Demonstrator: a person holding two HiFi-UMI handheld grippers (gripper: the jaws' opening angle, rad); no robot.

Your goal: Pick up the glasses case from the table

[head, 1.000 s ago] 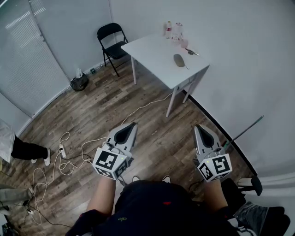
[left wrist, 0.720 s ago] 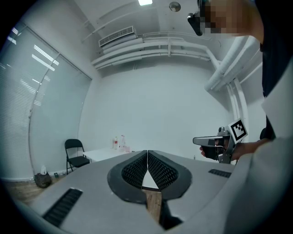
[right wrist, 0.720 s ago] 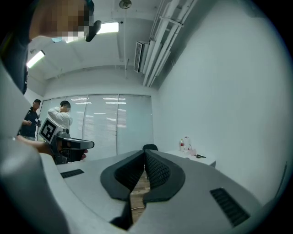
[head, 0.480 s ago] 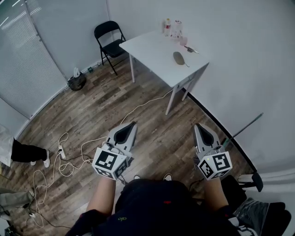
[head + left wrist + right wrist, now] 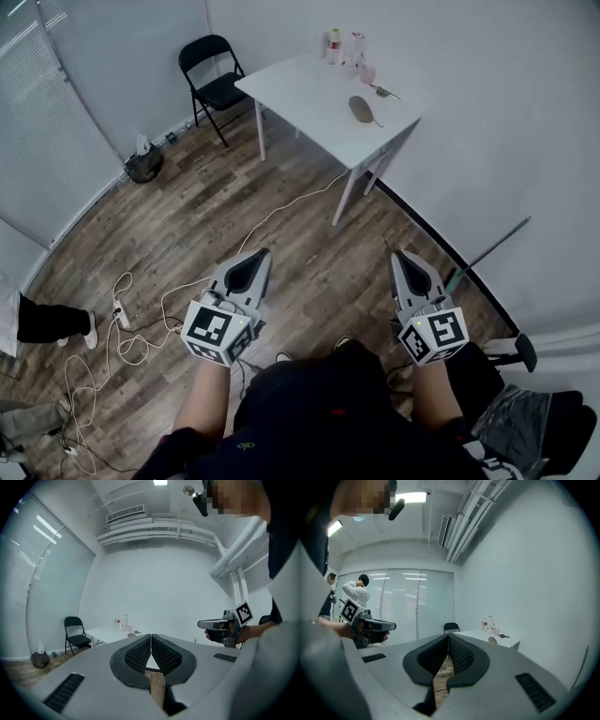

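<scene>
The glasses case point(image 5: 359, 109) is a grey oval lying on the white table point(image 5: 309, 94) far ahead, near the table's right edge; it also shows small in the right gripper view as the case point(image 5: 492, 640). My left gripper point(image 5: 261, 255) and right gripper point(image 5: 398, 257) are held level over the wooden floor, well short of the table. Both are shut with nothing between the jaws. In the left gripper view the jaws of the left gripper point(image 5: 151, 636) meet, with the table point(image 5: 105, 633) beyond. The right gripper point(image 5: 448, 635) shows the same.
A black folding chair point(image 5: 208, 70) stands left of the table. Bottles point(image 5: 335, 43) and small items sit at the table's far end, scissors point(image 5: 382, 91) beside them. White cables point(image 5: 150, 319) lie on the floor at left. A dark bag point(image 5: 143, 166) rests by the blinds. A person's legs point(image 5: 47, 321) show at far left.
Both grippers have moved forward toward the table, and the view has shifted with them. Their jaws stay shut.
</scene>
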